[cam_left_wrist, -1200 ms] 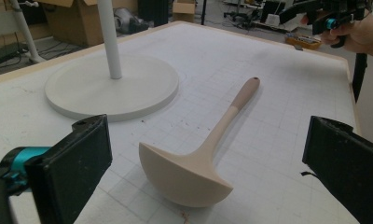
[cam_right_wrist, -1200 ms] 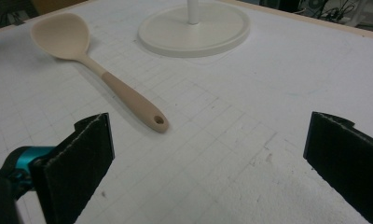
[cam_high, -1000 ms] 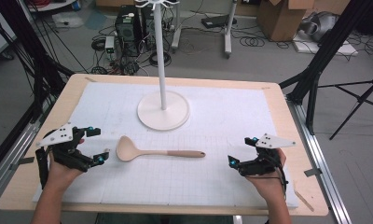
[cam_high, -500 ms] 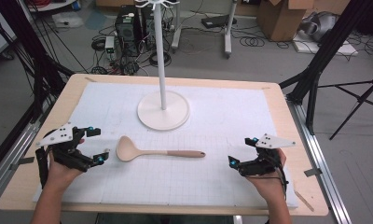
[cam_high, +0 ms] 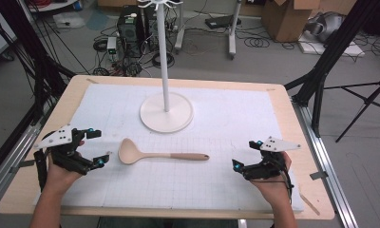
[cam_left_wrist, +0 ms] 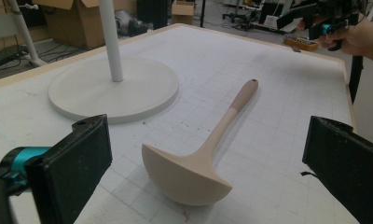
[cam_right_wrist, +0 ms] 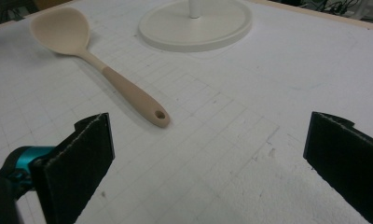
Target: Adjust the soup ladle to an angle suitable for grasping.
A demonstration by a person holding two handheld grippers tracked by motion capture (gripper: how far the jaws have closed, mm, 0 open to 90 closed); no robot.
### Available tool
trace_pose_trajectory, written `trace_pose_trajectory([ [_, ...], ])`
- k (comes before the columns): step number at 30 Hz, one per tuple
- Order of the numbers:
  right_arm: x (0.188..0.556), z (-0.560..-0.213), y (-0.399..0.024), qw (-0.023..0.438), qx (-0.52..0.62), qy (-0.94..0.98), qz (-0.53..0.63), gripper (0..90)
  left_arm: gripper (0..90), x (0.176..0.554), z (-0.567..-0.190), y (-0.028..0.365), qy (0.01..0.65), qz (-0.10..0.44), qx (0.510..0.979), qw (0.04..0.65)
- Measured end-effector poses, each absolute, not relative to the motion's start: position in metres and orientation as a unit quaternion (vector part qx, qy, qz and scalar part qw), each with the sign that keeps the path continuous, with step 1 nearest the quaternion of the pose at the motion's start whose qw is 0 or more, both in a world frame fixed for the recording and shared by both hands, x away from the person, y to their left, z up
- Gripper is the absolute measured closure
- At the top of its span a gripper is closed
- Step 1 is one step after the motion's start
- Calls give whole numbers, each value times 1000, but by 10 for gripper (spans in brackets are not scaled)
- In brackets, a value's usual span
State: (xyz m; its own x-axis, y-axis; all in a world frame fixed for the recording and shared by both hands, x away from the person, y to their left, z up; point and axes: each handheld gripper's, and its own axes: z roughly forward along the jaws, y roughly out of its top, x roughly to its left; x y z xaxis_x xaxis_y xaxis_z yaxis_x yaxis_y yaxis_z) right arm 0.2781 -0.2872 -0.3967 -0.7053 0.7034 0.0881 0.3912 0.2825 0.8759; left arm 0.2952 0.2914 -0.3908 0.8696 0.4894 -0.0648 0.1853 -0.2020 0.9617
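Your left gripper [cam_high: 97,147] sits jaws wide beside the ladle [cam_high: 159,155], bowl towards it, lying flat on the mat [cam_high: 235,118] before the white stand [cam_high: 166,111]. Right gripper [cam_high: 245,154] is agape too, just off the handle. Pinch the handle mid-length, squarely. No readable writing, though the floor clutter's blurry.

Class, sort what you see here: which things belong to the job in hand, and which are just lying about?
Job in hand: ladle; white stand; left gripper; right gripper, both open.

Lying about: cardboard boxes; floor cables; tripod.
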Motion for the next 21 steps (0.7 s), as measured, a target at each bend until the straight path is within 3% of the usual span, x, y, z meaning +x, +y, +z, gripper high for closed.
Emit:
trace_pose_trajectory([
  [21,272,-401,-287,157,347,793,475,5,16,305,-383,272,198,120,773,590],
])
